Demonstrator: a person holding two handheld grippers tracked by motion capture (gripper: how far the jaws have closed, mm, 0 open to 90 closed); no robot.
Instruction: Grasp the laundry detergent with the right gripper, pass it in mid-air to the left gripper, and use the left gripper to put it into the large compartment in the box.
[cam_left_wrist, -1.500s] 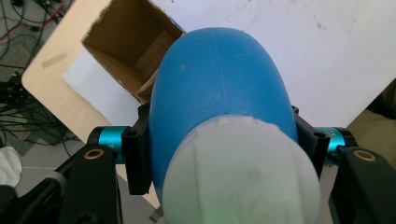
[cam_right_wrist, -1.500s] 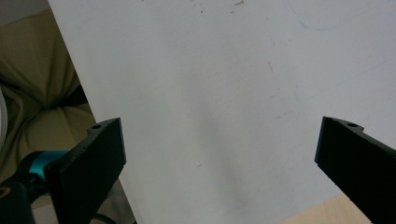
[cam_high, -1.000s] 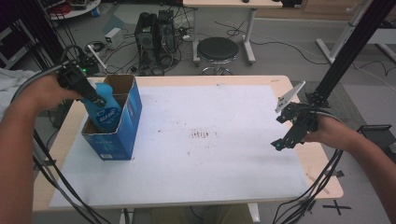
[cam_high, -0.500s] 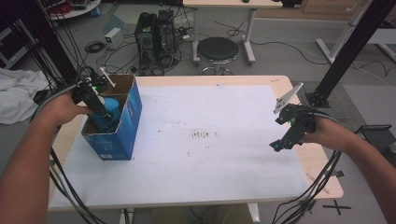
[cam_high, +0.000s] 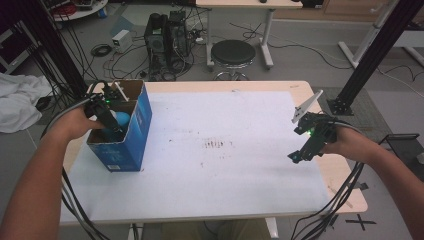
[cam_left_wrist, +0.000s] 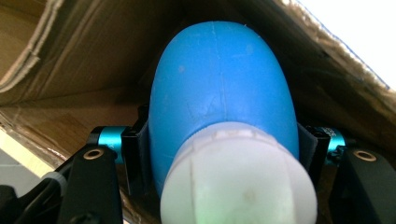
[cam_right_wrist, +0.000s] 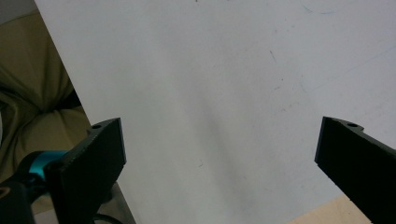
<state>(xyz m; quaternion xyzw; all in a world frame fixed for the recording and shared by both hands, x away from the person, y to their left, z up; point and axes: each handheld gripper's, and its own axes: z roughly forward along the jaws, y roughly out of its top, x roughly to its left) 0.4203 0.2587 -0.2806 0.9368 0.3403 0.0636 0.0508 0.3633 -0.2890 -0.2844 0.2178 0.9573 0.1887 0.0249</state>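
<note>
Blue plastic with a white cap, the bottle (cam_left_wrist: 224, 93) sits clamped between the left gripper (cam_high: 111, 124) jaws, down inside the open box (cam_high: 136, 135). The right gripper (cam_high: 306, 149) hangs over the table (cam_high: 225, 165), jaws spread wide and empty.

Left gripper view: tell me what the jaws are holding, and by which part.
The left gripper is shut on the blue bottle, clamped across its body just past the white cap, inside the cardboard box. The right gripper holds nothing.

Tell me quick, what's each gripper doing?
Left gripper: shut on the blue bottle, inside the cardboard box.
Right gripper: open, holding nothing, over the white table.
</note>
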